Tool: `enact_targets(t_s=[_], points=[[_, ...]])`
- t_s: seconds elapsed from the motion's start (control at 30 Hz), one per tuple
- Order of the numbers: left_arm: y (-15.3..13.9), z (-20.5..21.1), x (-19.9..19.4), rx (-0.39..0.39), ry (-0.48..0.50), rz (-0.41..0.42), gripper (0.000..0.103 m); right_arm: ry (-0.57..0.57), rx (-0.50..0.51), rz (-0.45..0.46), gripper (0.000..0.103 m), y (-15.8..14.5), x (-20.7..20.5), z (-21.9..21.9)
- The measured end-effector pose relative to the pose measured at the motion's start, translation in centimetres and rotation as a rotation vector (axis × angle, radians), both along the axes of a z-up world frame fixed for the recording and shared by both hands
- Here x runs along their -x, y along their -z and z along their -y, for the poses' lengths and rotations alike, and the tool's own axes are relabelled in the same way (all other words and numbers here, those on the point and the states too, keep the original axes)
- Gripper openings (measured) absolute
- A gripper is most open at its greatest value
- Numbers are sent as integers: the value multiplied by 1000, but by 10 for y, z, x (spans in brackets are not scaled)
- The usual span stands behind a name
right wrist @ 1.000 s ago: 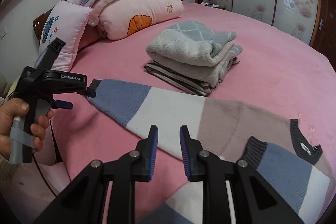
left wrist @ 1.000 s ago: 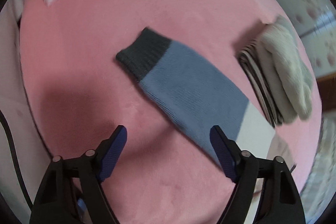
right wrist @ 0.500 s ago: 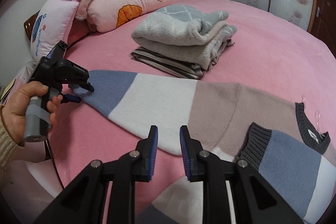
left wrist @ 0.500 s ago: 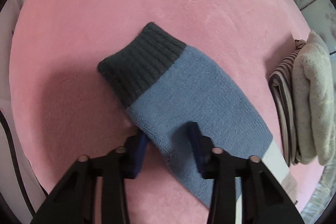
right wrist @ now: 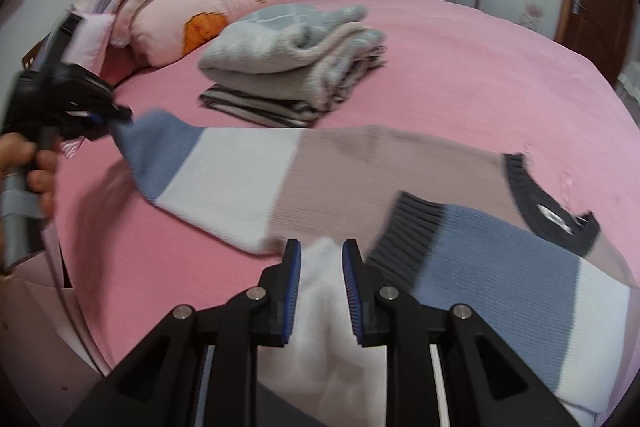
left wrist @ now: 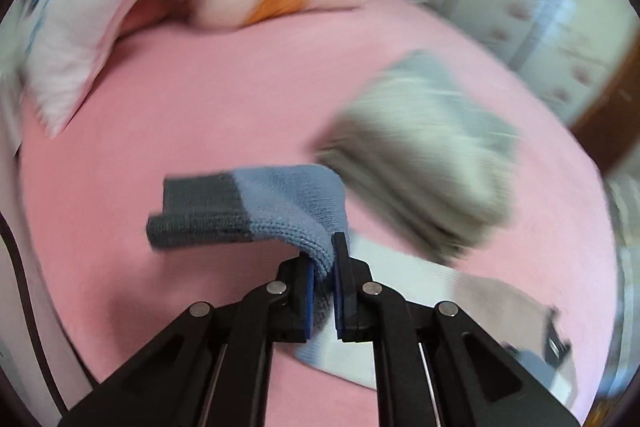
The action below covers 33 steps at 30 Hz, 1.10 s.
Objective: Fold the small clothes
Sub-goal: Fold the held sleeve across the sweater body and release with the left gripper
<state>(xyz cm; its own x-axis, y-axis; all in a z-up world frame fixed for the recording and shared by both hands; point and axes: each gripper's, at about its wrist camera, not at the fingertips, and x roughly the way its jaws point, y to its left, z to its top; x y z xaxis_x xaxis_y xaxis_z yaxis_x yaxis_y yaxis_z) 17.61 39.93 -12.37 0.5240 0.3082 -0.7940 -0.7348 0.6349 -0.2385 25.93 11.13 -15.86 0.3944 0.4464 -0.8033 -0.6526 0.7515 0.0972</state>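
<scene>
left gripper [left wrist: 322, 269] pinched sleeve [left wrist: 280, 215] near cuff, lifted off bed [left wrist: 200, 99]. right gripper [right wrist: 321, 267] fingers slightly apart over white fabric; couldn't tell if gripping. advice: carry sleeve across body in low arc, keep it flat, lay it square. sweater [right wrist: 360, 167] striped blue, white, beige, dark cuffs; spread on pink bed, near folded pile [right wrist: 292, 67].
</scene>
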Motion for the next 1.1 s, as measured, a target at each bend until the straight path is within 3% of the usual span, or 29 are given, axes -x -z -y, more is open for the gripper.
enact_targets(t_s=[0.13,0.23,0.43,0.9,1.1], points=[[-23,62,-26,-24,190,54,5,70,-9,8,21,-7,-9,36],[-28,107,-45,7,296,83,5,125,-15,11,21,-11,-16,66],[-24,177,-69,64,422,129,5,223,-14,17,21,-12,-26,123],[47,323,-116,256,658,141,5,404,-43,-24,21,9,-37,240],[87,363,-118,271,747,69,5,406,-38,-36,21,16,-39,263]])
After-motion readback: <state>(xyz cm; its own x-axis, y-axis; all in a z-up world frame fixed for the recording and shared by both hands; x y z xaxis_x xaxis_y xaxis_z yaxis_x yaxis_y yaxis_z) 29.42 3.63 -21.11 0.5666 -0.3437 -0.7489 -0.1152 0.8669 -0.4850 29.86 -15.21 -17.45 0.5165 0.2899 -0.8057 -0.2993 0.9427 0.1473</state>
